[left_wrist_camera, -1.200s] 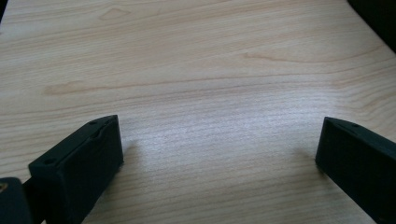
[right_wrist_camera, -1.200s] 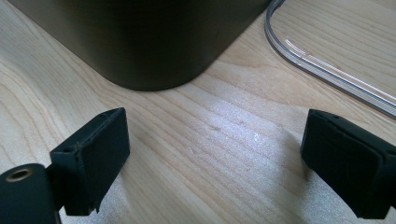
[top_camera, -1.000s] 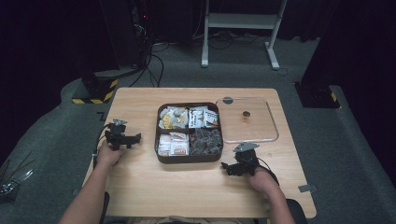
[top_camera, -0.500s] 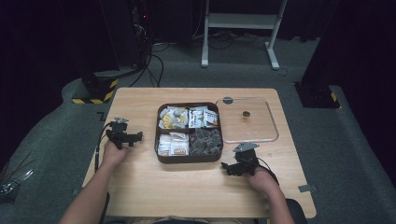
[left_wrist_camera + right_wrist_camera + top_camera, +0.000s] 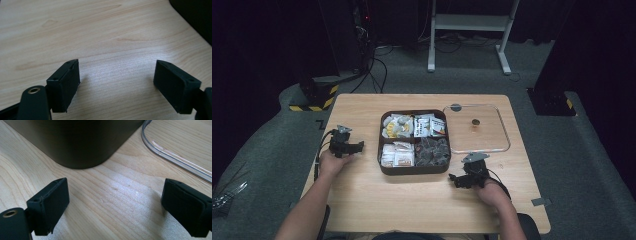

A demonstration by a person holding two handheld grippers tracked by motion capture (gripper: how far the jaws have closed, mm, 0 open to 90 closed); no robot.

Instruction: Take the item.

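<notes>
Wooden table [image 5: 422, 200] takes up most of the high view, person's forearms coming in from the bottom. Dark brown snack box [image 5: 414, 169] sits mid-table with four compartments: yellowish wrapped snacks far left, white packets far right, pale packets near left, dark wrapped pieces near right. Clear lid [image 5: 504, 145] lies flat on the table just right of the box, touching or nearly touching its right wall, small dark knob at its centre.

Right gripper [image 5: 458, 180] rests low on the table just off the box's near right corner; in the right gripper view [image 5: 115, 207] the jaws stand wide apart with bare wood between, box corner [image 5: 75, 142] ahead, lid rim [image 5: 175, 157] ahead to the right. Left gripper [image 5: 357, 146] is left of the box, apart from it; in its own view [image 5: 116, 85] the jaws are spread wide, holding nothing.

Judgement: lid looks light, stiff, thin and slippery plastic, lying flat, so an edge pinch is awkward; the centre knob or an overhanging rim is the likely hold. Box looks rigid; a wall grip would do, but the loose contents could shift if it tilts.
</notes>
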